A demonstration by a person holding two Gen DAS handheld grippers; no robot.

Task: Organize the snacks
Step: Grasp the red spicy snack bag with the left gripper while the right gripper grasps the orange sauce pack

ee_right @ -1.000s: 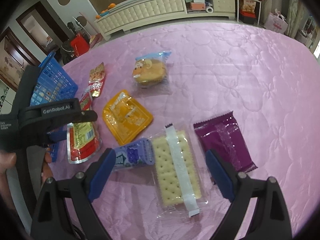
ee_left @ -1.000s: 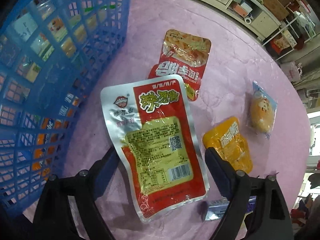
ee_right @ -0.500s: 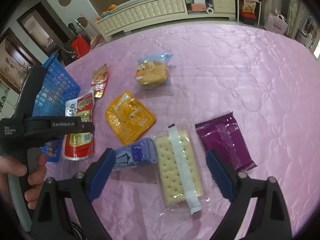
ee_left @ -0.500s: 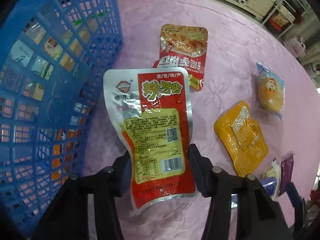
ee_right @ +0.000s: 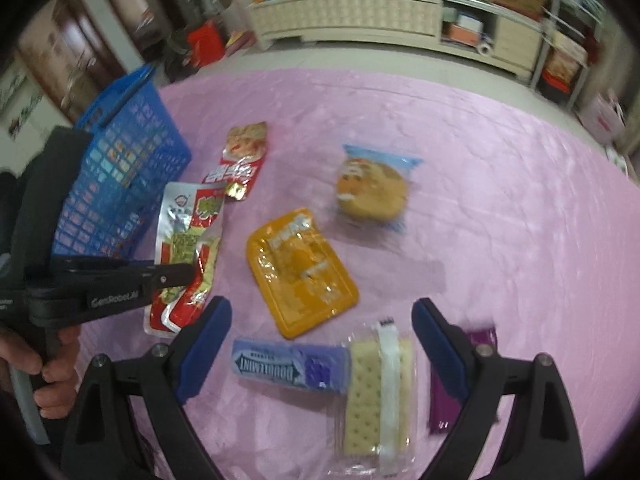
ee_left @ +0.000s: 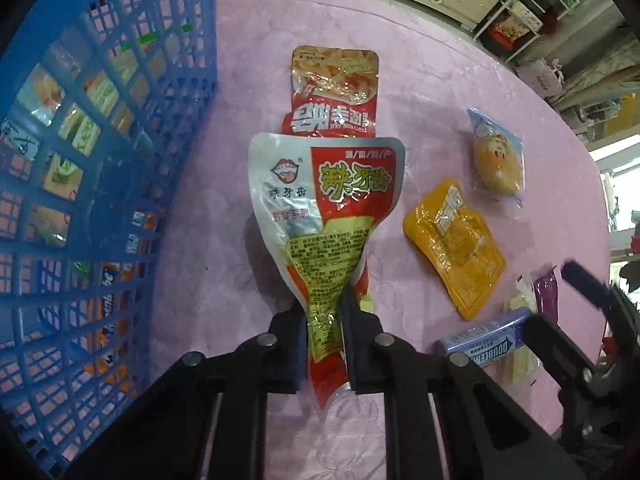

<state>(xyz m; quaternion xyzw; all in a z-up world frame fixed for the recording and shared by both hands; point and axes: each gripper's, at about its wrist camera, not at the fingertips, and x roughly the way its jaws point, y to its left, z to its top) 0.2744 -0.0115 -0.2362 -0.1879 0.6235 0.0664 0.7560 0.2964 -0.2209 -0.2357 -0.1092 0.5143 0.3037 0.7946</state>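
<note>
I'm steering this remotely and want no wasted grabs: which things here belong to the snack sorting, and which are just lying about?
Job:
- blue basket
- silver-red pouch, pinched by the left gripper, whose jaws have just been closing
- red pouch
- yellow pack
- bun
- gum
- crackers
- purple pack
- right gripper, open

Lying about:
- cabinet
- red bag

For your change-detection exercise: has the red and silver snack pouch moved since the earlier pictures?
Yes. The red and silver snack pouch, pinched in the left hand-held gripper whose jaws have just been closing, now overlaps more of the red pouch behind it.
</note>
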